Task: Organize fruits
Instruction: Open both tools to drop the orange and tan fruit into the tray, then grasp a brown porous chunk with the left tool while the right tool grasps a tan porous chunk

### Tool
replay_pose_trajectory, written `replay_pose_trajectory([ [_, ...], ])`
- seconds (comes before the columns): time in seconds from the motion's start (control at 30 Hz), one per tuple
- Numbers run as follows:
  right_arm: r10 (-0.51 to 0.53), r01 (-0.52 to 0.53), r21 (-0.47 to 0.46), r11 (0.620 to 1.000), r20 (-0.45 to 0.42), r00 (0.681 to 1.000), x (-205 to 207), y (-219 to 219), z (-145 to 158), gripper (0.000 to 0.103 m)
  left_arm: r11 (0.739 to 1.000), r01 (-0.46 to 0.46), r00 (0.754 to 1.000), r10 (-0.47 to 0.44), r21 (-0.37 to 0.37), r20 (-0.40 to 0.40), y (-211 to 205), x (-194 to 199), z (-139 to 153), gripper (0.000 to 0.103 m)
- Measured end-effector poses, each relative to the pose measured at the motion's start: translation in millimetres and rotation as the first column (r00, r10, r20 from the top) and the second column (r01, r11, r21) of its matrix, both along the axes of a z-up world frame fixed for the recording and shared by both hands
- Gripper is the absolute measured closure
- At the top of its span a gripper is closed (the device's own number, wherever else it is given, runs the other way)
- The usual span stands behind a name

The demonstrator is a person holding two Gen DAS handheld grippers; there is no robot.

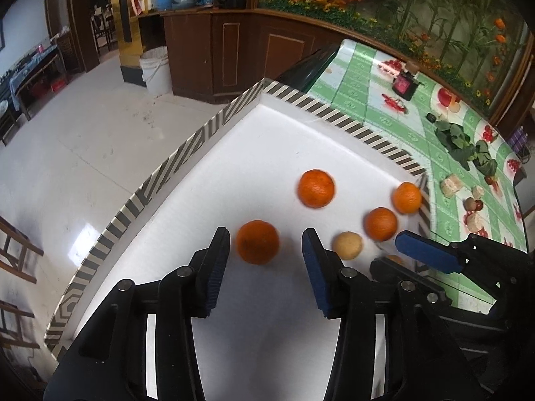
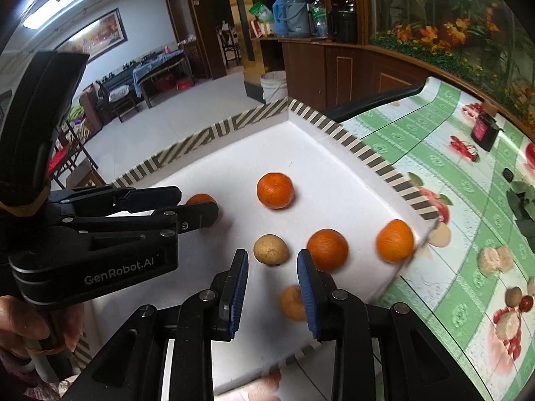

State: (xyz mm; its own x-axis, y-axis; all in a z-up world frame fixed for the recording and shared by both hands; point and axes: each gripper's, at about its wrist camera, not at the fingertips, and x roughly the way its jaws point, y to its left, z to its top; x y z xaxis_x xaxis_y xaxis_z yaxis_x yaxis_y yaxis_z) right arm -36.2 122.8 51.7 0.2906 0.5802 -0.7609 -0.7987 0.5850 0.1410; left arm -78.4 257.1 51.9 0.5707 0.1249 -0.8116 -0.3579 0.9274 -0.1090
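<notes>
1. Where the white tray with the striped rim sits on the table, four oranges and two pale brown fruits lie inside it.
2. From the left wrist view, the left claw is wide open and holds nothing. One orange lies right between its finger tips, and I cannot tell if the fingers touch it.
3. A second orange lies further off, a bit to the right. A pale brown fruit sits just beside the right finger, on its outer side.
4. Two more oranges, one and another, lie near the tray's right corner. The last one looks blurry.
5. From the right wrist view, the right claw is open too and holds nothing. A pale fruit lies just past its tips, and a second pale fruit is partly hidden behind its right finger.
6. To the right of the tray, a green checked cloth covers the table, with green leaves and small bits of food on it.
7. The room has a white floor, brown wood cabinets and a white bucket.
</notes>
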Motion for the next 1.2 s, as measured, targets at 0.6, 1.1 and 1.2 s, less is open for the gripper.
replay_pose_trajectory([
  [0.6,-0.166,0.166,0.056,0.985,-0.015,0.986,5.1,-79.7,8.6,0.074,0.994,0.112,0.993,-0.112,0.013,0.037,-66.3,1.6,14.5,0.058],
  [1.1,-0.343,0.343,0.013,0.939,-0.038,0.939,25.1,-173.0,-10.9,0.074,0.977,0.211,0.977,-0.211,-0.009,0.014,-120.7,20.0,8.0,0.058],
  [1.2,-0.388,0.389,0.009,0.921,-0.050,0.920,32.4,-195.2,-16.1,0.074,0.973,0.232,0.973,-0.232,-0.019,0.006,-130.7,25.3,5.7,0.058],
])
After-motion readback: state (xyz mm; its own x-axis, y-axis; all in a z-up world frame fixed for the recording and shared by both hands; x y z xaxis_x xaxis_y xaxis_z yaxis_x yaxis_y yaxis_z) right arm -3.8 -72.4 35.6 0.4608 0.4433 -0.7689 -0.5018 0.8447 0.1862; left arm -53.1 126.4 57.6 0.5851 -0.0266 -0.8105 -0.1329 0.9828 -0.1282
